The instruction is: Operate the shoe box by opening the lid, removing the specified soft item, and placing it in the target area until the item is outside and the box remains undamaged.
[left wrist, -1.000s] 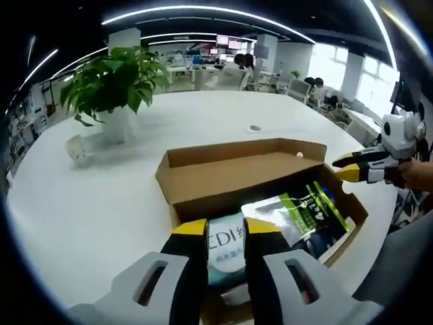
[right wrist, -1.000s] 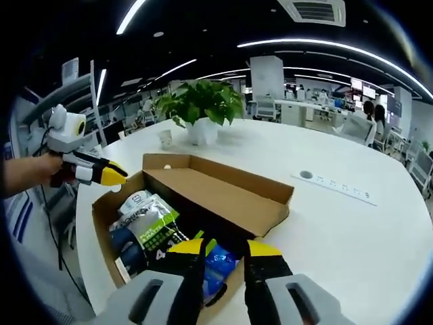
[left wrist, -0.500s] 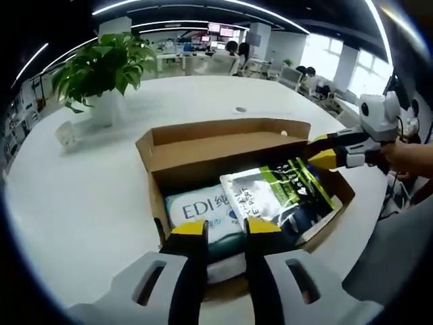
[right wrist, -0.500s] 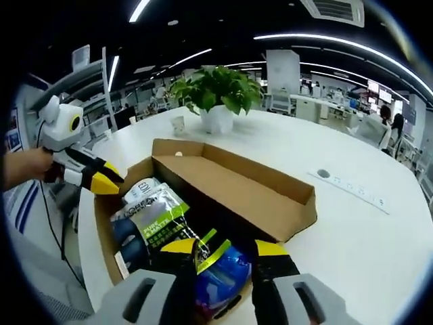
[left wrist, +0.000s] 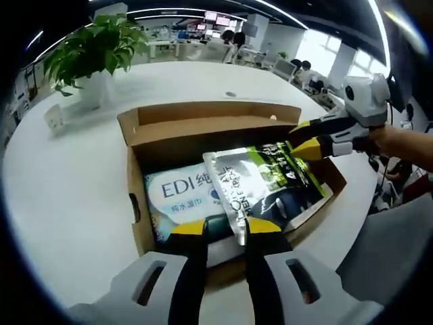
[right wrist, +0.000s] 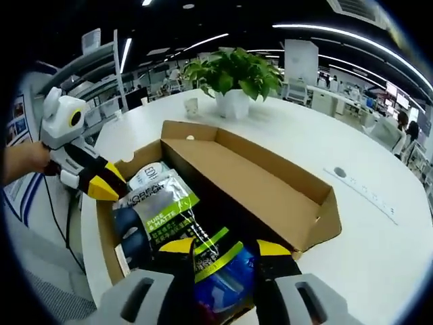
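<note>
- Shoe box (left wrist: 203, 128), taken as the landmark, is seen open on the round white table (left wrist: 67, 189); its lid (right wrist: 250, 179) is folded back and stands along the far long side.
- A white wet-wipe pack (left wrist: 179, 196) printed "EDI" is seen lying flat inside the box at the end nearest the left gripper (left wrist: 225, 227).
- A silver, green and black pouch (left wrist: 270, 183) is laid partly over the wipe pack and reaches toward the opposite end of the box.
- A blue packet (right wrist: 226, 271) is seen inside the box at the end nearest the right gripper (right wrist: 225, 245).
- The left gripper's jaws are held slightly apart above the near box wall, with the edge of the wipe pack and a corner of the pouch showing in the gap; a pinch cannot be confirmed.
- The right gripper's jaws are set on either side of the blue packet and the pouch's green edge; contact cannot be confirmed.
- A potted plant (left wrist: 91, 51) is placed on the table beyond the box.
</note>
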A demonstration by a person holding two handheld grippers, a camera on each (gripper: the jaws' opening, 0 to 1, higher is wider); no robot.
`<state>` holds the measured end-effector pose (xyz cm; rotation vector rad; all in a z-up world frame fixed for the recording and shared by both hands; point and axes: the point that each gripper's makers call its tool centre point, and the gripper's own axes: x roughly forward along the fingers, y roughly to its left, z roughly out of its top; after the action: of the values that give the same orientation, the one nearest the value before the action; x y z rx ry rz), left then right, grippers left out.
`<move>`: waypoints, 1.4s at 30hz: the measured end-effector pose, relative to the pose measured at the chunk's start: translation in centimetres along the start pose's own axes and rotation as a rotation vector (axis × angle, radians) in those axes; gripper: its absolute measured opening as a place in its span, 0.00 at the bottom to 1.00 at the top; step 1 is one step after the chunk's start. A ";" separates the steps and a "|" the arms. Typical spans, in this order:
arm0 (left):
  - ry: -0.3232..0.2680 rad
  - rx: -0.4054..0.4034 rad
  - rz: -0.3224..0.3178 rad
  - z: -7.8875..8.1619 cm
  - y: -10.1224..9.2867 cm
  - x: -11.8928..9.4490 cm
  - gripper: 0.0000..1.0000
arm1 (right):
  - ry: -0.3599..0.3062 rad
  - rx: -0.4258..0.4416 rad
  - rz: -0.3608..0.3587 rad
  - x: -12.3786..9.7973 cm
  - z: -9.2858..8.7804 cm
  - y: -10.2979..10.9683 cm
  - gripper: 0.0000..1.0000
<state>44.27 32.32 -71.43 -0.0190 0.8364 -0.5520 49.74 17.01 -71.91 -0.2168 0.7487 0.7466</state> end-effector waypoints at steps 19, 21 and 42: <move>-0.014 -0.139 -0.081 -1.2 -0.5 0.9 0.02 | 0.023 0.184 0.024 0.2 -0.4 -0.1 0.17; -0.028 -0.151 -0.087 -0.9 -0.6 0.8 0.00 | 0.020 0.182 0.003 0.0 -0.6 -0.5 0.09; -0.120 -0.138 -0.063 2.0 -1.3 -1.0 0.00 | -0.057 0.222 0.013 -1.8 0.8 -0.5 0.00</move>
<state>44.54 31.31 -69.04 -0.2036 0.7579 -0.5459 49.62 16.04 -70.18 0.0103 0.7729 0.6735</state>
